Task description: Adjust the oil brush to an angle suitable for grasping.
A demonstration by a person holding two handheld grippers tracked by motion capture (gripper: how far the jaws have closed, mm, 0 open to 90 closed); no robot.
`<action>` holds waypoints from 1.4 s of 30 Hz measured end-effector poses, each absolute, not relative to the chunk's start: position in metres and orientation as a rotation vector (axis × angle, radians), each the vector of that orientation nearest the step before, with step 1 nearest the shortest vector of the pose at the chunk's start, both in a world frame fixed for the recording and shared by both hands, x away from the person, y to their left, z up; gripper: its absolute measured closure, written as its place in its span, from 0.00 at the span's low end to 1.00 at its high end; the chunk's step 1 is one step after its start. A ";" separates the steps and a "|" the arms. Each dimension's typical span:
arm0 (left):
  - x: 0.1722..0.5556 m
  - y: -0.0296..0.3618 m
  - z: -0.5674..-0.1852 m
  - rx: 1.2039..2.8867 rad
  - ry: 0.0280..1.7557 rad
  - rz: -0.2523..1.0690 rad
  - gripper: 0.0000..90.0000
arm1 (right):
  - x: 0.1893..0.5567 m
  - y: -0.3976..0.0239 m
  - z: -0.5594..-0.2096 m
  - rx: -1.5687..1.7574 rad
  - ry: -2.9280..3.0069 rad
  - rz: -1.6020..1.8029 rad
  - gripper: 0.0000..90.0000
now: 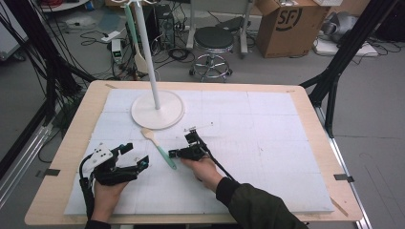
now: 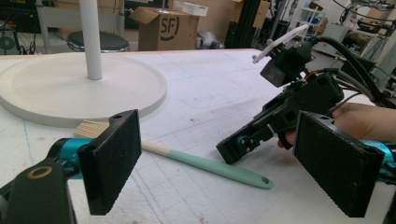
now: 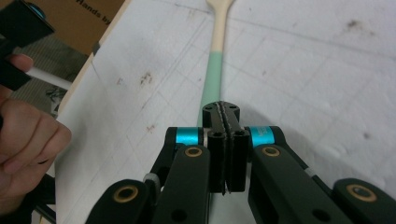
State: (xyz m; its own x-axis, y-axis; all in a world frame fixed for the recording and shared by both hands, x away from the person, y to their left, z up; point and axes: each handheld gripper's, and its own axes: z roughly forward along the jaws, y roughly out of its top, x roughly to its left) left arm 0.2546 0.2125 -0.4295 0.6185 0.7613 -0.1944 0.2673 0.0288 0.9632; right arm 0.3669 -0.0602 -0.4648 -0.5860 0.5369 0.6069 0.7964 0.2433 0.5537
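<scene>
Clearly aiming, the right gripper (image 1: 177, 153), jaws together, noses toward the spatula's (image 1: 160, 148) handle at nine o'clock, while the left gripper (image 1: 135, 156) waits, jaws apart.

Spatula handle end (image 3: 211, 79): hidden behind the pressed-together jaws of the right gripper (image 3: 225, 140), at 6 o'clock of the visible shaft.
Spatula blade (image 2: 89, 128): mostly covered by the left gripper's near jaw.
Stand pole (image 1: 147, 52): top cut off at 12 o'clock.
Left gripper (image 1: 125, 160): grip hidden under the hand.
</scene>
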 end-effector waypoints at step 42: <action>0.257 0.213 -0.432 1.541 0.916 0.474 0.18 | 0.365 -0.073 -0.438 -1.176 -2.171 -1.491 1.00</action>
